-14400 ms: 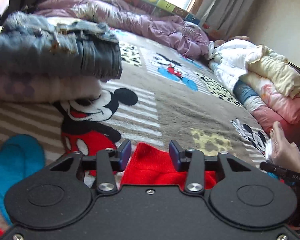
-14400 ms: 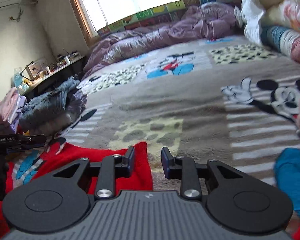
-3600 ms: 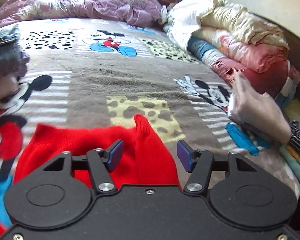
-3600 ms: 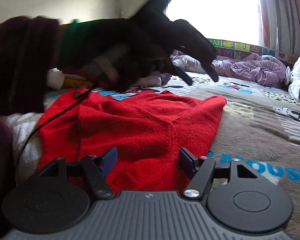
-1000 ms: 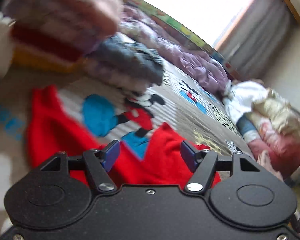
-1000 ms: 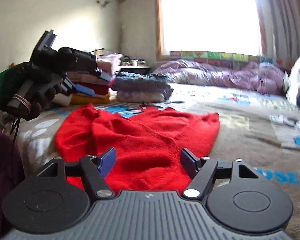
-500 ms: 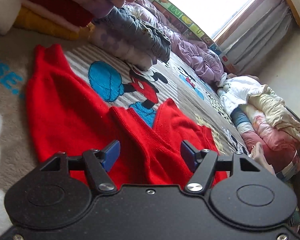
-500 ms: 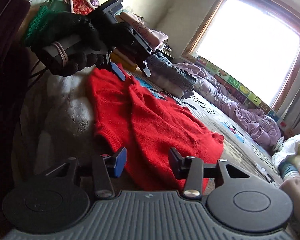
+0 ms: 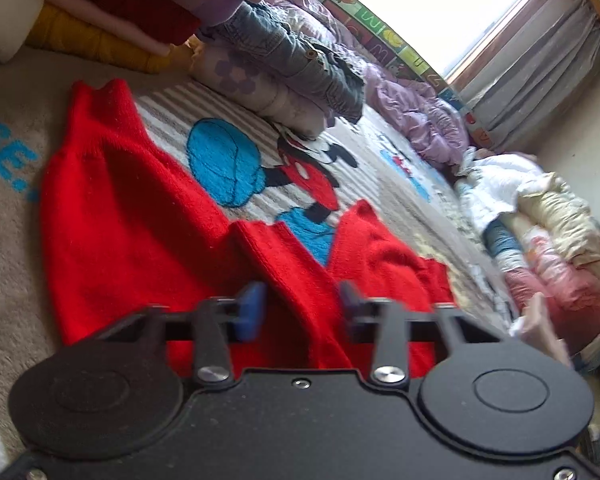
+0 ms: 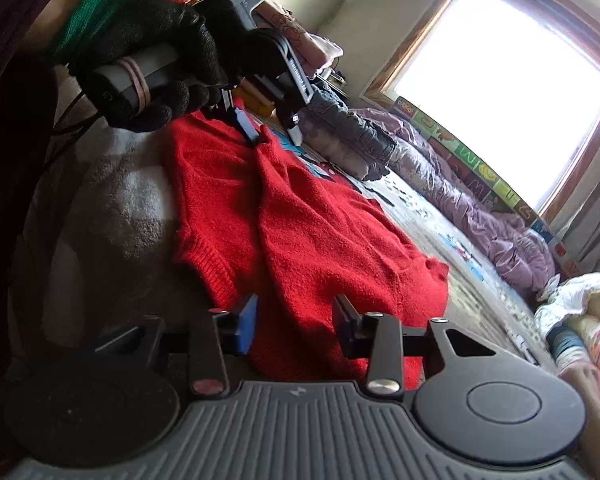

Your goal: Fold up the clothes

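A red knit sweater (image 9: 132,216) lies spread on the Mickey Mouse blanket (image 9: 236,160); a raised fold runs along its length. My left gripper (image 9: 300,308) is open, its jaws on either side of that fold near one end. It also shows in the right wrist view (image 10: 272,130), held by a black-gloved hand, its fingertips down at the sweater's far end. My right gripper (image 10: 294,328) is open, its jaws straddling the fold of the sweater (image 10: 308,232) at the near hem.
A stack of folded clothes (image 9: 112,12) and folded jeans on a lilac pile (image 9: 296,76) stand beside the sweater. A purple quilt (image 9: 416,108) lies under the window. Piled bedding (image 9: 548,232) lines the right side.
Both grippers have narrowed their jaws a little and dropped closer to the sweater's raised fold. The left gripper has moved forward along it.
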### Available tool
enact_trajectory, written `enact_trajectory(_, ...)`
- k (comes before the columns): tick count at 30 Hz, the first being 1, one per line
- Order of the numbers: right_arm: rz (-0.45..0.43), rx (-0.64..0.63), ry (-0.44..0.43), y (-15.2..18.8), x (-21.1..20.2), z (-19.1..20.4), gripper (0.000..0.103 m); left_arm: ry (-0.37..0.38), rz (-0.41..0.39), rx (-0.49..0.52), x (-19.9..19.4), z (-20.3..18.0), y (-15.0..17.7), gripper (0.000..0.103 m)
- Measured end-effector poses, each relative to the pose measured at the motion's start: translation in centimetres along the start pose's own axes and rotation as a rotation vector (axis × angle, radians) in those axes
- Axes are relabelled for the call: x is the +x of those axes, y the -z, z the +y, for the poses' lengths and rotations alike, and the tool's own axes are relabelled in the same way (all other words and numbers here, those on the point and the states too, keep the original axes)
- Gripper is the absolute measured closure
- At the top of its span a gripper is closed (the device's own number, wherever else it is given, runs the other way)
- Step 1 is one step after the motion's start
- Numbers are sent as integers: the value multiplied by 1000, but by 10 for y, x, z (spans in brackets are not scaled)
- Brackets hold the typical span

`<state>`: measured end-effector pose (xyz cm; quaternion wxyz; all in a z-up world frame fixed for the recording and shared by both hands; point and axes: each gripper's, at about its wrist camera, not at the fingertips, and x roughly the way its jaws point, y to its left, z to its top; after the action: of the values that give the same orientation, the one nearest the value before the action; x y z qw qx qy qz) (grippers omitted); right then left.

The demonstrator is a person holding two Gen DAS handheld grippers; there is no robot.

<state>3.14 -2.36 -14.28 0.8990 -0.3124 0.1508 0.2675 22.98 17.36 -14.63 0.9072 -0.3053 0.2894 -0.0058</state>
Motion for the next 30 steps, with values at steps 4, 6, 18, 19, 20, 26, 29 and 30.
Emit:
enact_trajectory(4,-8,147,-39,2,-2,-20,95,16,-53,28,-6,-13,-6,99)
enact_trajectory(6,-28,259,-63,4,-6,-34,95,31,-72,57,-8,-25,-10,100)
enact_trajectory(18,-110,777,-224,44,-15,-86,95,62,-86,149,13,-96,-27,101)
enact_trajectory(19,-118,812,-230,47,-16,-90,95,59,-85,165,17,-103,-29,101)
enact_trajectory(20,-124,839,-234,48,-16,-94,95,60,-82,181,20,-110,-30,101)
enact_trajectory(26,-143,1013,-254,65,-13,-113,95,58,-58,261,44,-151,-30,101)
enact_trajectory(29,-145,1112,-263,76,-9,-120,95,55,-45,292,58,-166,-26,101)
enact_trajectory(30,-146,1146,-266,80,-8,-122,96,54,-41,302,62,-171,-25,101)
